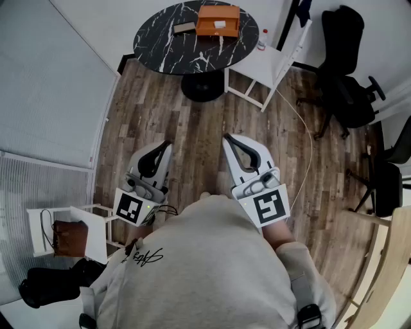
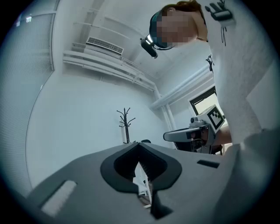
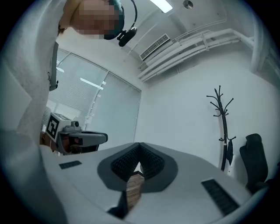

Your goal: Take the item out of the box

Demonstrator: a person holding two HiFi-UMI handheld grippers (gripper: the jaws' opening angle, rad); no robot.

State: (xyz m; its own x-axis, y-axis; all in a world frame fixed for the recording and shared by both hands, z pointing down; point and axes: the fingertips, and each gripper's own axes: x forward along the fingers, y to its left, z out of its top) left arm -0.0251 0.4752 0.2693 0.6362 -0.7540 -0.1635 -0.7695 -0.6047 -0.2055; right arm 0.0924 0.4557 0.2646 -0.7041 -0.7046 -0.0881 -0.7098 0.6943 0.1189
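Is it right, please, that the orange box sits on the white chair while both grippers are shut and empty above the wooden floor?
Not quite: the orange box sits on the round black table, not on the white chair beside it, as the head view shows. The rest holds: the left gripper and right gripper are shut and empty above the wooden floor.

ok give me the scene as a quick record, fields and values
target: orange box on the round black table, well ahead of both tongs
left tongs: shut, empty, over the wood floor
right tongs: shut, empty, level with the left
seating: white chair at the table
task state: not begun, nothing taken out
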